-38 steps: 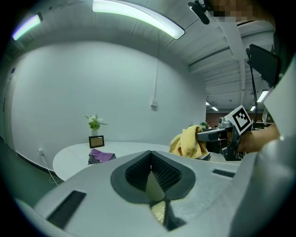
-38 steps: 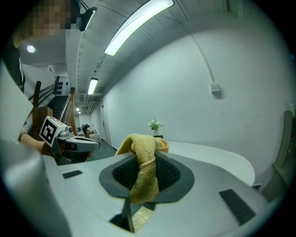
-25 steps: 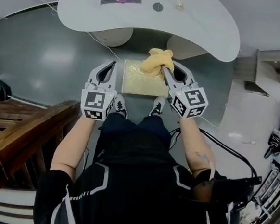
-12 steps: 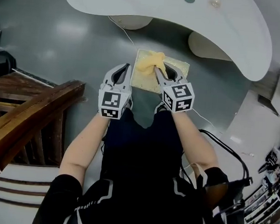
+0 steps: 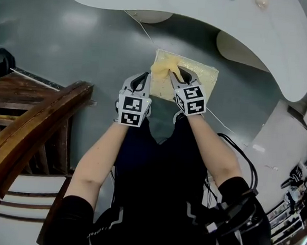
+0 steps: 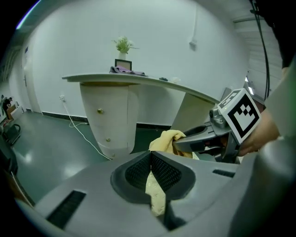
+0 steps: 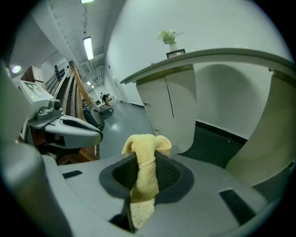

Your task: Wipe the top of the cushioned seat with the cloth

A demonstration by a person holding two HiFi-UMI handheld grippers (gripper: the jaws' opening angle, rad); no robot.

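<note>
Cloth [image 5: 162, 67]: yellow and bunched, clamped in the right gripper [image 5: 174, 76]. It sits over the near-left part of the cushioned seat [image 5: 199, 80]. The right gripper view shows the jaws closed on a twisted fold of the cloth [image 7: 144, 166], with a knob of it standing proud above the tips. No view settles whether the cloth is pressed against the seat top or just clear of it.

Cushioned seat: a pale yellow square pad lying low on the grey floor [image 5: 69, 49], just in front of the white bench [image 5: 203, 23] and its pedestals, ahead of the person's feet. Most of its top lies bare to the right of the cloth and beyond it.

Left gripper [image 5: 142, 77]: beside the seat's left edge, close alongside the right gripper. Its own view shows the jaws closed tip to tip with nothing clamped. A pale textured surface shows through the slot behind the tips, and I judge it to be the seat below.

Surroundings: a dark wooden frame [image 5: 32, 120] stands well apart to the left.

Assessment: the wipe is at or near its start, at the seat's near-left corner. The next move calls for pressing the cloth flat on the top and drawing it across the uncovered area in overlapping passes. The grip on the cloth must hold throughout.
</note>
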